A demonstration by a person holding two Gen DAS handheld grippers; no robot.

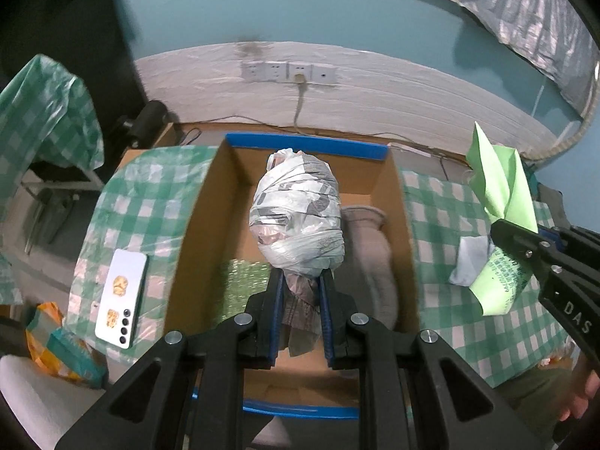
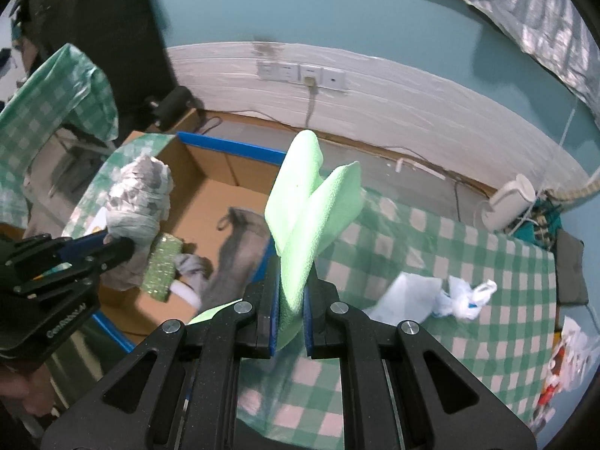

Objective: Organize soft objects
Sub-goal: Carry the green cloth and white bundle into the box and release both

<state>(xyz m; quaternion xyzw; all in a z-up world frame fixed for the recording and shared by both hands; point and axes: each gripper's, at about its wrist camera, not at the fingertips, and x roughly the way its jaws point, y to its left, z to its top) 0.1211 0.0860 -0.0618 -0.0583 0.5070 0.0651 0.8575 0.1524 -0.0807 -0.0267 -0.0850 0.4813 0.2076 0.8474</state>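
Note:
My left gripper (image 1: 302, 281) is shut on the twisted neck of a rolled-up bundle of plastic bags (image 1: 298, 212), which hangs over the open cardboard box (image 1: 195, 232). In the box lie a grey sock (image 1: 375, 262) and a glittery green sponge (image 1: 240, 281). My right gripper (image 2: 291, 273) is shut on a folded light green cloth (image 2: 311, 202) that stands up between its fingers, above the box's right edge. The right wrist view also shows the bag bundle (image 2: 138, 198), the left gripper (image 2: 112, 249), the sponge (image 2: 163, 266) and the sock (image 2: 236, 247). In the left wrist view the green cloth (image 1: 502, 187) is at the far right.
The box has blue-taped edges (image 1: 305, 144) and sits on a green-and-white checked tablecloth (image 2: 431, 262). A white phone (image 1: 122, 298) lies left of the box. Crumpled white tissue and plastic (image 2: 446, 294) lie on the cloth to the right. A wall with sockets (image 1: 288, 71) runs behind.

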